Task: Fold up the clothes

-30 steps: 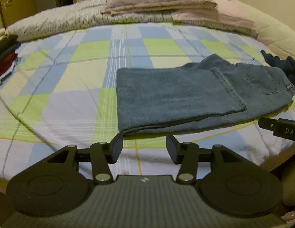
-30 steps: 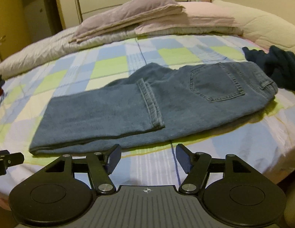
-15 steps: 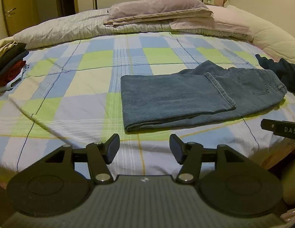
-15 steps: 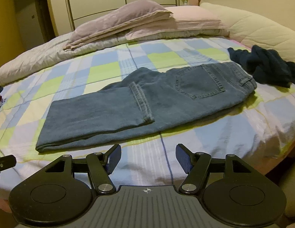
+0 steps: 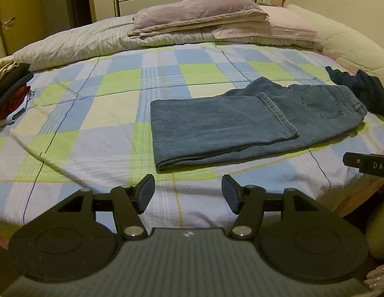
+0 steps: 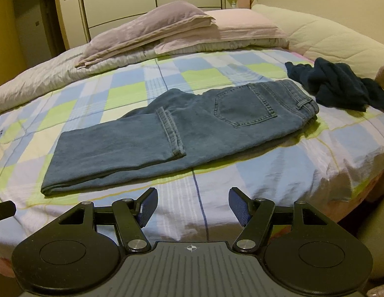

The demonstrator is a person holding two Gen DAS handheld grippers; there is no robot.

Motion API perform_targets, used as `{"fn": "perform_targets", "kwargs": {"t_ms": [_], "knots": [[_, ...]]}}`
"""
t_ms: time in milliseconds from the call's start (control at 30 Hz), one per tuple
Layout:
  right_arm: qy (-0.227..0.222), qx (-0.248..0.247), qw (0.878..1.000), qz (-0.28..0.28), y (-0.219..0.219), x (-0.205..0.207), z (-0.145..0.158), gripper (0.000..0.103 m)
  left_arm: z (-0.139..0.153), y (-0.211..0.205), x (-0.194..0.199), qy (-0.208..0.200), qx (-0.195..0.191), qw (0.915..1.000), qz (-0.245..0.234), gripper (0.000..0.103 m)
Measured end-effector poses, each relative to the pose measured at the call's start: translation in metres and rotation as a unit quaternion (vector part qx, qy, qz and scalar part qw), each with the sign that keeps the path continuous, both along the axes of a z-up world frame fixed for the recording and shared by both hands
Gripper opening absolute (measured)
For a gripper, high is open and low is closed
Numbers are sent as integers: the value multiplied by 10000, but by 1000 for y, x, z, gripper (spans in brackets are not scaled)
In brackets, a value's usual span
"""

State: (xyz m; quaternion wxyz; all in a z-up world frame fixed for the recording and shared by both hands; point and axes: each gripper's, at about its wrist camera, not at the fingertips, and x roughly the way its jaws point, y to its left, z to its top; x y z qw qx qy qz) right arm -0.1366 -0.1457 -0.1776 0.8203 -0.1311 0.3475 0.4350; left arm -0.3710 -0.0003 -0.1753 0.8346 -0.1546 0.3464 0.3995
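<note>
Because a stack of folded clothes point(image 5: 9, 86) is already kept far left of the left gripper point(image 5: 187, 193), that side is judged to serve as the finished pile. The left jaws have just been opening and stand apart, nothing between them. Ahead of both sets of jaws, the jeans point(image 5: 241, 121) lie on the bed point(image 5: 93, 136), legs doubled over toward the waistband, apparently set down for a further fold. The right gripper point(image 6: 193, 209) is likewise spread and empty. Right of its jaws a dark garment point(image 6: 340, 86) lies crumpled, judged unfolded.

Stack of folded clothes point(image 5: 9, 91) cut by the left edge (likewise the dark garment point(image 6: 340, 86), right edge)
</note>
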Motion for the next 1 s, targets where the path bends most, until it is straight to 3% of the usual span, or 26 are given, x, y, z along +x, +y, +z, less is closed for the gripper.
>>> {"fn": "perform_targets", "kwargs": {"t_ms": [500, 767, 1000], "knots": [[129, 59, 9998, -123, -6, 18, -2, 67, -6, 0, 21, 61, -89, 9997, -233, 57], [403, 27, 9982, -435, -13, 53, -19, 67, -20, 15, 33, -52, -252, 9991, -327, 57], [956, 134, 9920, -813, -21, 97, -40, 67, -36, 34, 52, -148, -338, 9986, -380, 57]]}}
